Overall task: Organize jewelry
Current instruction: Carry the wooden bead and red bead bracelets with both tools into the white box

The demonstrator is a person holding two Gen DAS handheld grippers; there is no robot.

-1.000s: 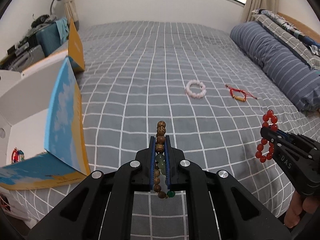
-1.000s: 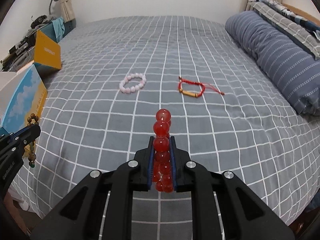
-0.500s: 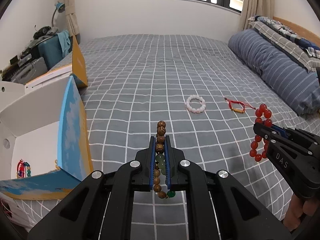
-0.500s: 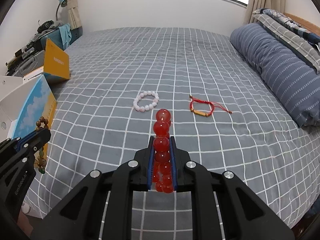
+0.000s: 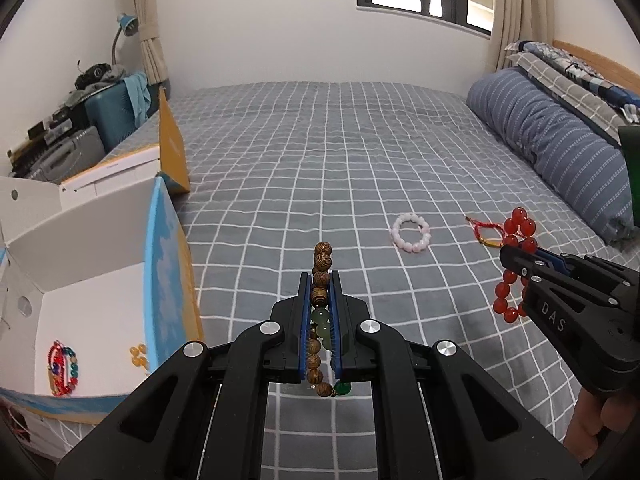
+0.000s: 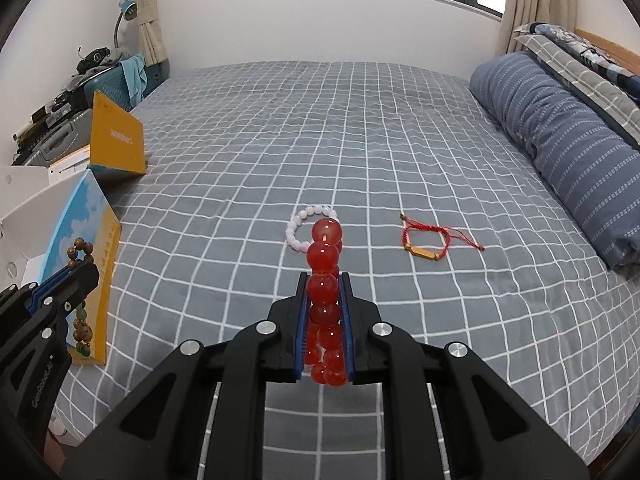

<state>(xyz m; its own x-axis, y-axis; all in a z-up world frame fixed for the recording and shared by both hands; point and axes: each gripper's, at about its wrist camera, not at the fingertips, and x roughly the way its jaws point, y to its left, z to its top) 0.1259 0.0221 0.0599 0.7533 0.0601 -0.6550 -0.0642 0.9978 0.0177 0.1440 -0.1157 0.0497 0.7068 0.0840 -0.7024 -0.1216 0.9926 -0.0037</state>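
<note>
My left gripper (image 5: 321,280) is shut on a brown wooden bead bracelet with green beads (image 5: 321,268), held above the grey checked bed. My right gripper (image 6: 324,278) is shut on a red bead bracelet (image 6: 325,256); it also shows at the right of the left wrist view (image 5: 516,264). A pale pink bead bracelet (image 5: 411,233) and a red cord bracelet (image 6: 425,240) lie on the bed ahead. An open white box with blue and orange flaps (image 5: 100,304) stands at the left and holds a multicoloured bracelet (image 5: 62,368) and some yellow beads (image 5: 138,356).
A blue striped bolster (image 5: 560,148) and pillows line the right side of the bed. A second orange-sided box (image 6: 116,144) sits further back on the left. A cluttered stand with a teal case and a lamp (image 5: 100,120) is beyond the bed's left edge.
Both grippers have risen and tilted up, so more wall and window show. The box's inside has come further into the left wrist view. Both bracelets stay clamped.
</note>
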